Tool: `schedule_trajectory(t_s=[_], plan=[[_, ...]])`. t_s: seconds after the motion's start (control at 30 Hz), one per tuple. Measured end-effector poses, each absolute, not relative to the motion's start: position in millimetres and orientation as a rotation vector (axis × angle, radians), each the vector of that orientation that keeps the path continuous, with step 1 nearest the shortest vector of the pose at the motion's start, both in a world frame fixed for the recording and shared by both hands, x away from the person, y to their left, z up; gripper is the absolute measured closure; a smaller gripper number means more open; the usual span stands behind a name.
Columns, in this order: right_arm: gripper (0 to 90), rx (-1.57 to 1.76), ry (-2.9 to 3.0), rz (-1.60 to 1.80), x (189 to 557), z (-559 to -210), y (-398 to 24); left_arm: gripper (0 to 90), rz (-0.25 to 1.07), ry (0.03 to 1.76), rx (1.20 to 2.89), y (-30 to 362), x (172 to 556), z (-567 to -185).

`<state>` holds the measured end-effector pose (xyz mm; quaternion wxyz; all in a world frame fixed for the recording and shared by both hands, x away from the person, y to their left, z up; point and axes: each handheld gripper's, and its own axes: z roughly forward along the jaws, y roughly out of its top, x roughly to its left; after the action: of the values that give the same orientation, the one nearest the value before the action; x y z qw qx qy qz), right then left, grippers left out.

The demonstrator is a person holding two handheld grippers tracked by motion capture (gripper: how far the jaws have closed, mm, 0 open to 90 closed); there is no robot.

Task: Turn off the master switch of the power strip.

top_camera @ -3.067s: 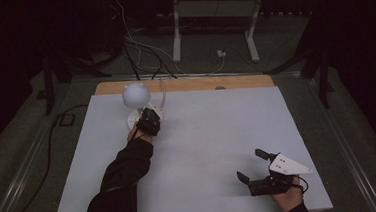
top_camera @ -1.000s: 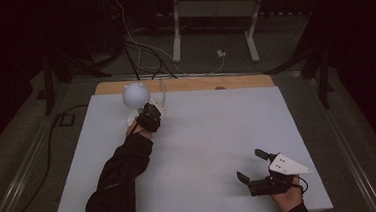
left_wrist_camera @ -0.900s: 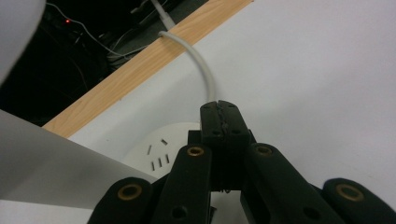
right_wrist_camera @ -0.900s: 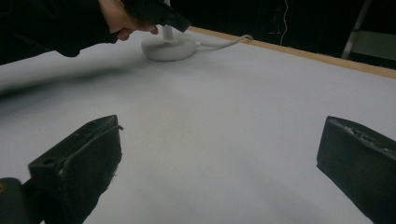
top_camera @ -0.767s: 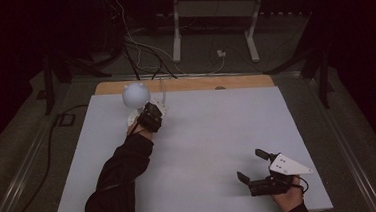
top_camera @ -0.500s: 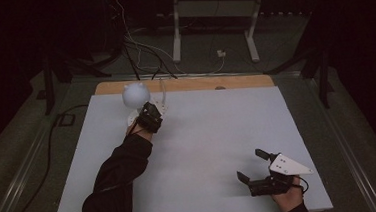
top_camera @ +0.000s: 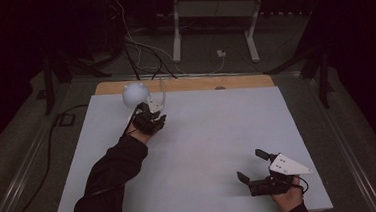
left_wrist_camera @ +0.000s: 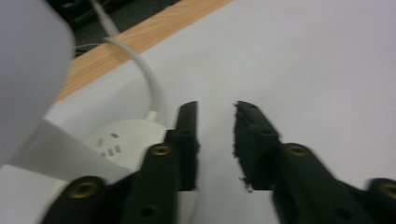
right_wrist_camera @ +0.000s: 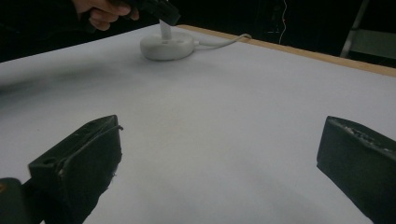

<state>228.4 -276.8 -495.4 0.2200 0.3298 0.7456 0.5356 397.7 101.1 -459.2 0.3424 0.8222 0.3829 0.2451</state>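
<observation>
A white desk lamp stands at the table's back left, with a round globe head (top_camera: pixel 135 93) over a flat round base (left_wrist_camera: pixel 121 140) (right_wrist_camera: pixel 167 46). Its white cable (left_wrist_camera: pixel 149 79) runs off over the wooden edge. My left gripper (top_camera: pixel 150 120) (left_wrist_camera: pixel 215 107) hovers just over the base, beside the lamp's stem. Its jaws have just been opening and now stand a little apart, with nothing between them. My right gripper (top_camera: pixel 250 165) (right_wrist_camera: pixel 219 135) rests near the front right of the table, wide open and empty.
The white tabletop (top_camera: pixel 218 134) has a wooden strip (top_camera: pixel 199 83) along its far edge. Behind the table, cables and a metal stand (top_camera: pixel 214 14) sit on the dark floor. A person's hand (right_wrist_camera: pixel 105 14) holds the left gripper above the lamp base.
The left forearm has shifted slightly and the hand has lifted a little by the lamp base. The right gripper has not moved.
</observation>
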Motion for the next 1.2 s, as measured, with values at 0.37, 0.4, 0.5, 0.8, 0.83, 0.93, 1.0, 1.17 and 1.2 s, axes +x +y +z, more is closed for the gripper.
schedule_trajectory(t_s=[0.37, 0.4, 0.5, 0.8, 0.83, 0.93, 1.0, 1.17, 1.2], plan=[[0.0, 0.916, 2.063, 1.48, 229, -496, -276, 6.1, 0.43, 0.93, 2.222, 88, 386, -456], [0.0, 0.916, 2.063, 1.48, 229, -496, -276, 0.8, 0.403, 0.92, 2.217, 88, 385, -455], [0.0, 0.917, 2.063, 1.48, 229, -496, -276, 0.7, 0.354, 0.874, 2.208, 89, 380, -451], [0.0, 0.914, 2.068, 1.479, 229, -496, -276, 0.3, 0.228, 0.725, 2.212, 94, 364, -441], [0.0, 0.912, 2.067, 1.478, 229, -496, -276, 0.3, 0.223, 0.708, 2.207, 95, 362, -440], [0.0, 0.912, 2.065, 1.477, 228, -495, -276, 0.3, 0.188, 0.67, 2.177, 99, 356, -438], [0.0, 0.911, 2.065, 1.475, 228, -495, -276, 0.3, 0.161, 0.636, 2.173, 102, 352, -436], [0.0, 0.91, 2.066, 1.472, 228, -495, -275, 0.3, 0.144, 0.575, 2.179, 113, 341, -436], [0.0, 0.909, 2.066, 1.471, 228, -495, -275, 0.3, 0.142, 0.57, 2.184, 116, 338, -436]])
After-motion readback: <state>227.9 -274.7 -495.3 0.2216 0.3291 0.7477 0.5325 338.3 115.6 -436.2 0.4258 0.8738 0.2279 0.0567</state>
